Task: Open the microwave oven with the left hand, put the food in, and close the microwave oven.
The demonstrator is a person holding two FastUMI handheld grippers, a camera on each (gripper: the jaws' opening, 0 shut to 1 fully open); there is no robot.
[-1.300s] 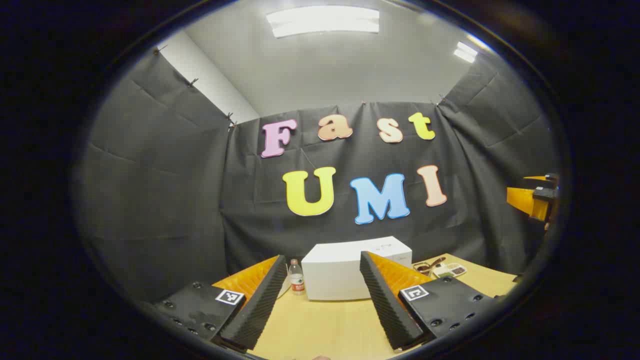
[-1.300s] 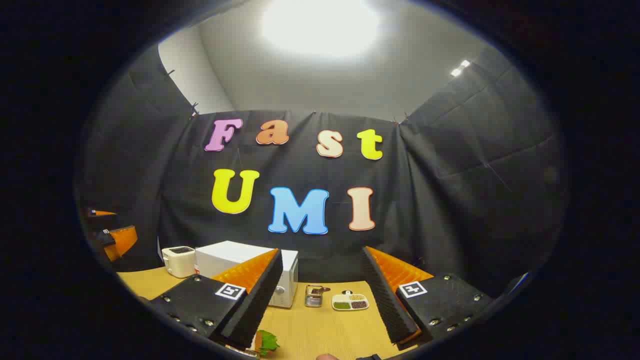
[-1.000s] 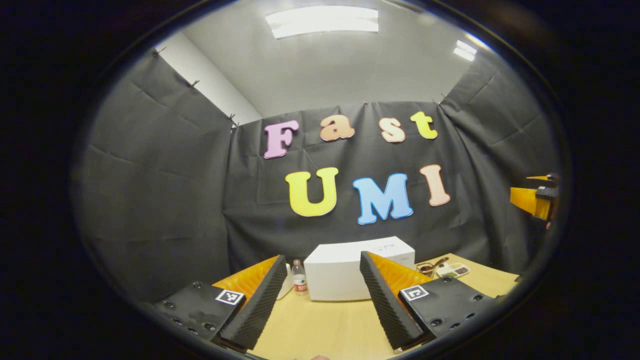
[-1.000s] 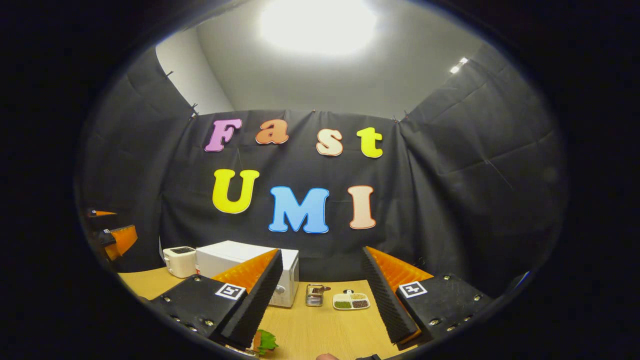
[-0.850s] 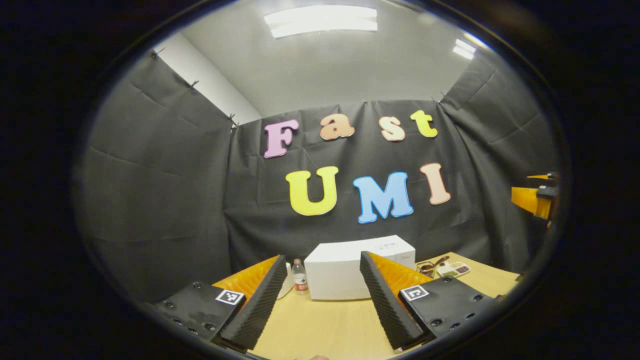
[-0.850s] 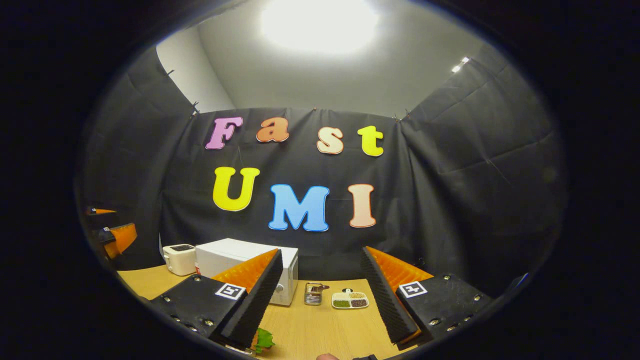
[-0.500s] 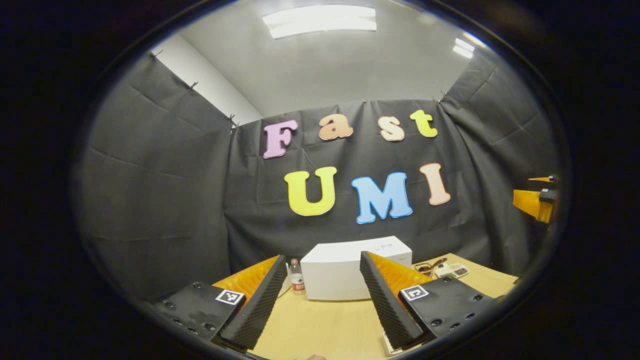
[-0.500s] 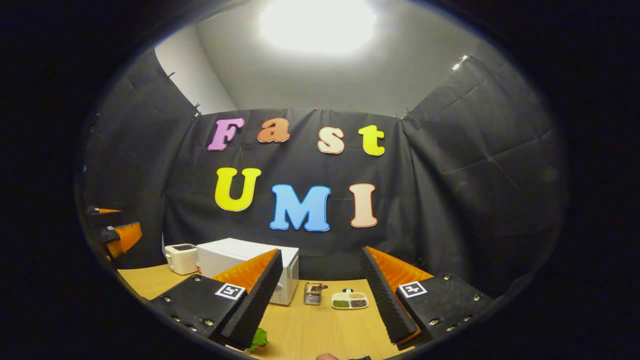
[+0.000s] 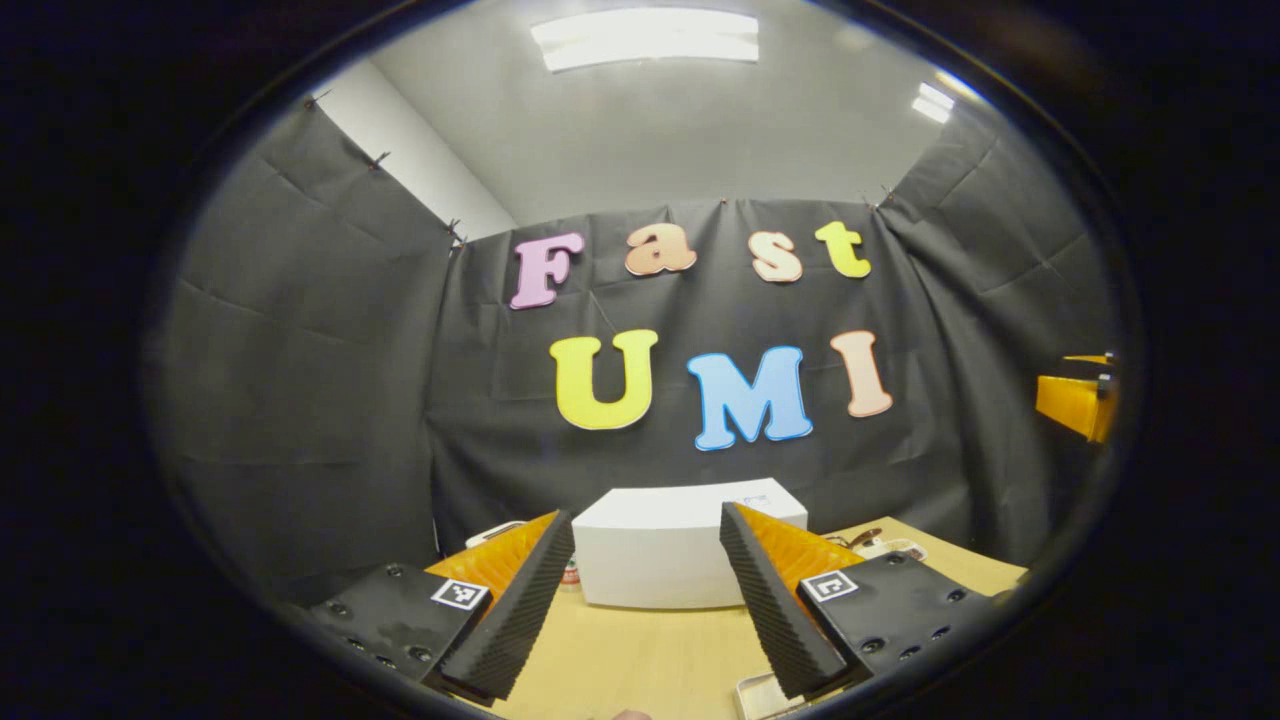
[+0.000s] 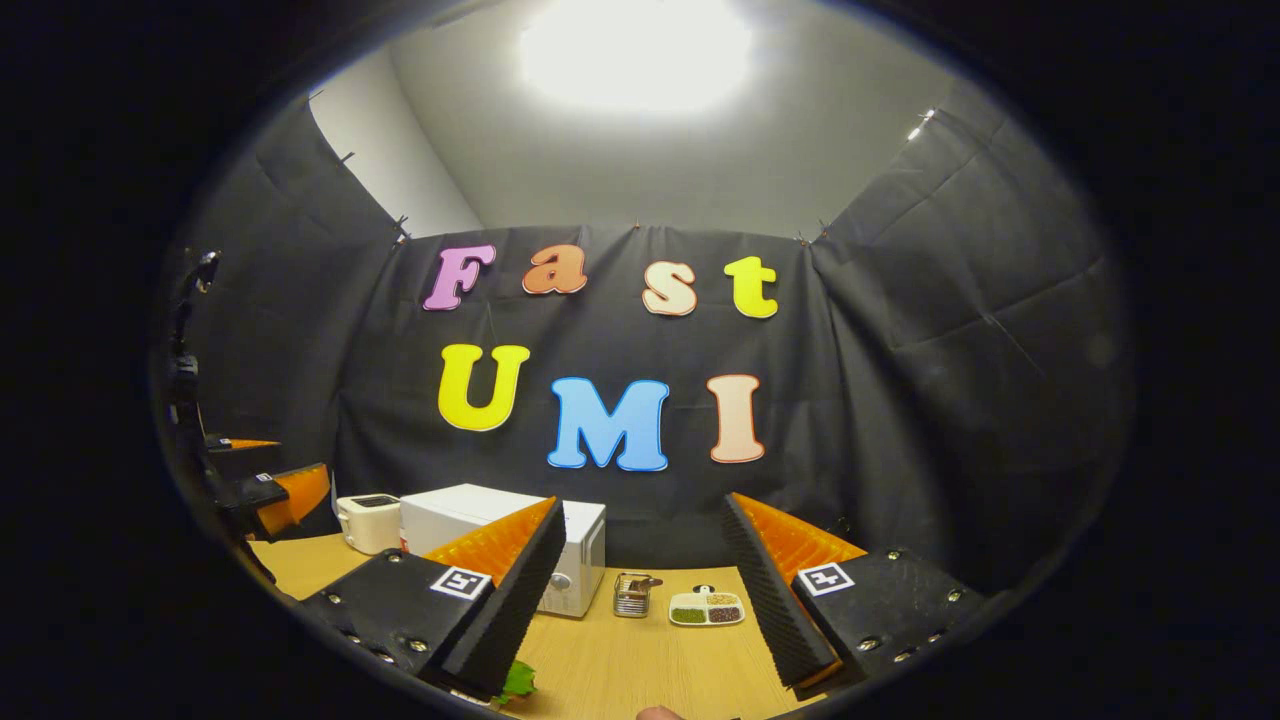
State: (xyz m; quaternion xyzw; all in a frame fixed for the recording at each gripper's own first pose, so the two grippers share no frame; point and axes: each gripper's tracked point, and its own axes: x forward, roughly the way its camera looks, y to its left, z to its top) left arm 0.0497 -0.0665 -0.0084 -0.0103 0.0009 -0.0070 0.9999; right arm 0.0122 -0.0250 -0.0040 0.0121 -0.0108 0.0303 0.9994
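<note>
White microwave point(image 9: 660, 560) stands with its door closed on the wooden table point(image 10: 640, 660), both grippers point(image 9: 635, 600) point(image 10: 640, 600) hover spread and empty, so every step remains.

The white microwave oven point(image 9: 665, 550) stands closed on the table, straight ahead of the left gripper point(image 9: 645, 600). Green-leafed food point(image 10: 517, 681) lies just under the right gripper point(image 10: 640, 600).
</note>
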